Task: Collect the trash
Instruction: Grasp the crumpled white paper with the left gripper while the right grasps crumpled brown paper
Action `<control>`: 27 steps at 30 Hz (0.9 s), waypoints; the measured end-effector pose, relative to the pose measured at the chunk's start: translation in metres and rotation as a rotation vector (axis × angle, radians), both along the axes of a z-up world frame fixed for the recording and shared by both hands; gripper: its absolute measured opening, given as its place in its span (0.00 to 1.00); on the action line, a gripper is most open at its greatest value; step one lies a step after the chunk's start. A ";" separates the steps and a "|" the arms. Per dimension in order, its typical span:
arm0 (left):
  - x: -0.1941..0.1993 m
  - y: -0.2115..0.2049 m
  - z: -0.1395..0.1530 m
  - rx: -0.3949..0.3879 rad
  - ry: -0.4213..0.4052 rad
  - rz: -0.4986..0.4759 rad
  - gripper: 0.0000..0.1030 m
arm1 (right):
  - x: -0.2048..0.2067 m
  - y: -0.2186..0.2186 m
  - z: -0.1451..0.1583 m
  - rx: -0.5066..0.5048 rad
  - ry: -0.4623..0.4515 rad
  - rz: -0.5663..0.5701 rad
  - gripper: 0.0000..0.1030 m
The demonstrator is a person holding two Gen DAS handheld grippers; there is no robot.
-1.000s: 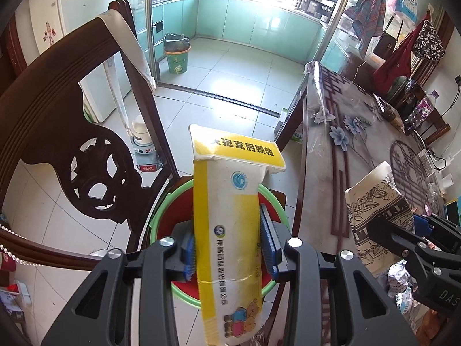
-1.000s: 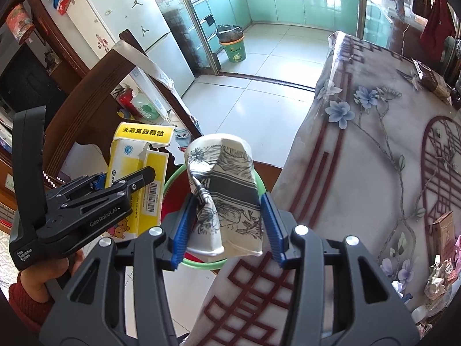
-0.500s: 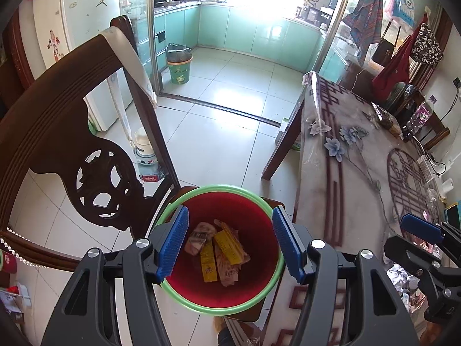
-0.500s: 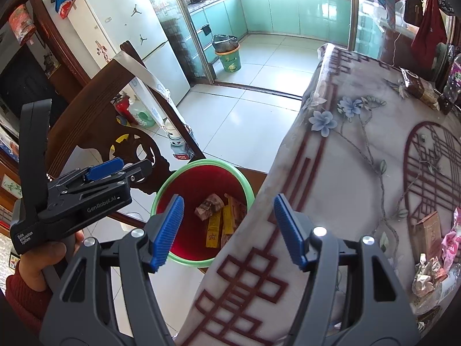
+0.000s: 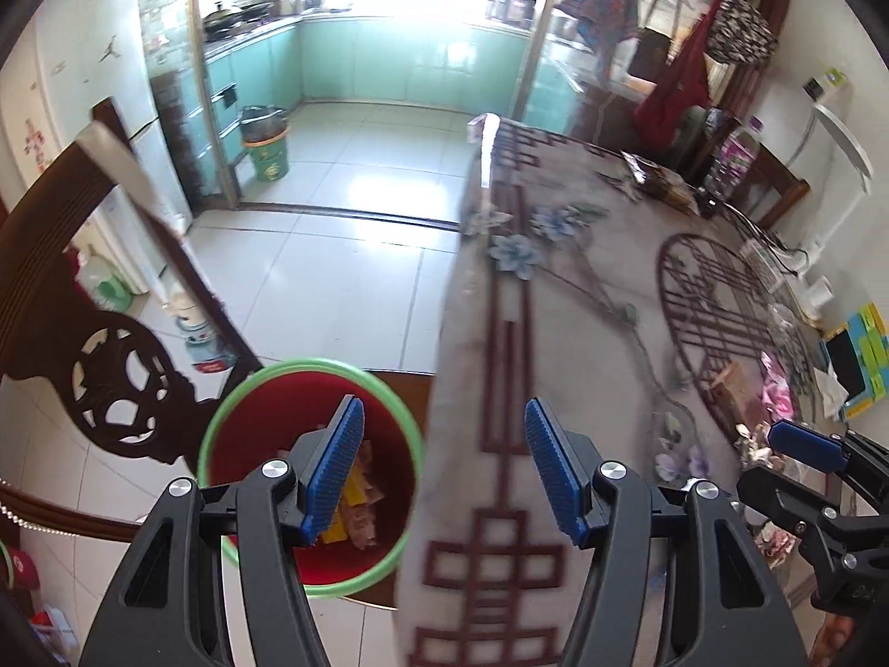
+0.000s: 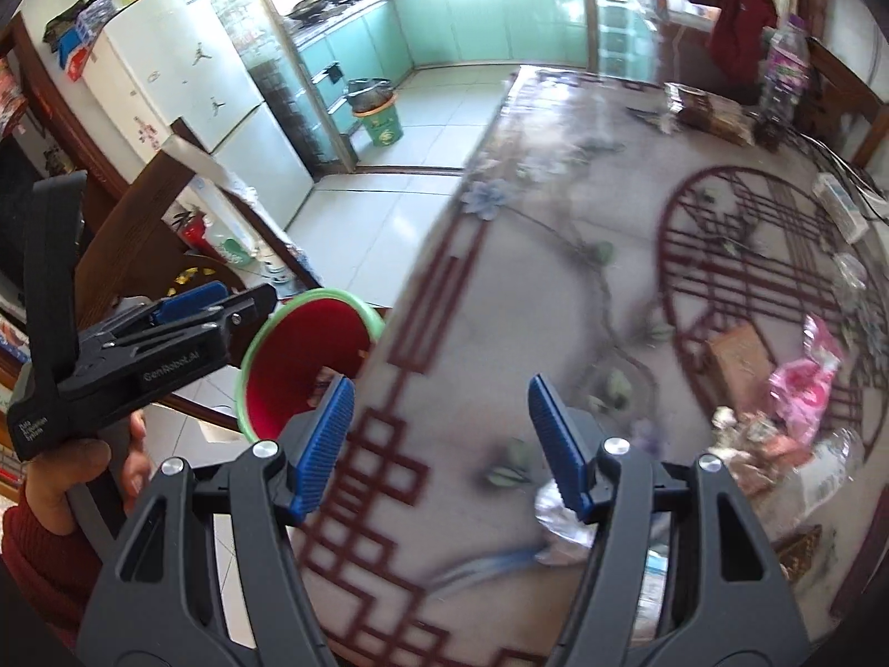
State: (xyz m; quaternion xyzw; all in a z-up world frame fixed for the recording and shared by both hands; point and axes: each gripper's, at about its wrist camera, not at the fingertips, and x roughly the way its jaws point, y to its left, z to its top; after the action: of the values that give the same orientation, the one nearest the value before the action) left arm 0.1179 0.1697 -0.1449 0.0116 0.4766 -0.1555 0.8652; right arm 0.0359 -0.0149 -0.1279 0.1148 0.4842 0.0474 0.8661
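A red bin with a green rim point(image 5: 266, 406) stands on a chair beside the table and holds yellow and brown wrappers point(image 5: 361, 506). My left gripper point(image 5: 443, 417) is open and empty, its left finger over the bin and its right over the edge of the flowered table point(image 5: 583, 305). My right gripper point(image 6: 440, 394) is open and empty above the table, with the bin point(image 6: 294, 367) to its left. On the table at the right lie a pink wrapper point(image 6: 805, 383), a brown box point(image 6: 739, 356), crumpled foil point(image 6: 561, 522) and a clear bottle point(image 6: 833, 467).
A carved dark wooden chair point(image 5: 111, 378) stands left of the bin. A white fridge point(image 6: 183, 94) and a green kitchen bin point(image 5: 266, 150) are further back. A packet point(image 6: 705, 105) sits at the table's far end. A hand point(image 6: 72, 472) holds the left gripper point(image 6: 222, 305).
The yellow carton and the patterned paper cup left the grippers and dropped into the bin. Both grippers opened, then swung right from over the bin toward the table.
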 end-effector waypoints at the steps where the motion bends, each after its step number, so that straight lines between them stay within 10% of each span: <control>1: -0.003 -0.009 0.000 -0.003 0.002 -0.016 0.56 | -0.005 -0.011 -0.002 -0.007 0.006 -0.016 0.61; 11: -0.063 -0.129 -0.043 -0.059 0.158 -0.314 0.56 | -0.061 -0.145 -0.037 -0.094 0.127 -0.229 0.61; 18: -0.087 -0.182 -0.097 0.026 0.281 -0.350 0.46 | -0.073 -0.182 -0.054 -0.076 0.166 -0.201 0.61; 27: -0.080 -0.185 -0.083 -0.001 0.243 -0.215 0.39 | -0.060 -0.186 -0.078 -0.007 0.206 -0.073 0.47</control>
State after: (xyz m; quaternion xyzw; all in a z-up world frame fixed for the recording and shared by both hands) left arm 0.0381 -0.0155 -0.2279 0.0435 0.5738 -0.2477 0.7794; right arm -0.0241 -0.2013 -0.2057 0.1335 0.5663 0.0023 0.8133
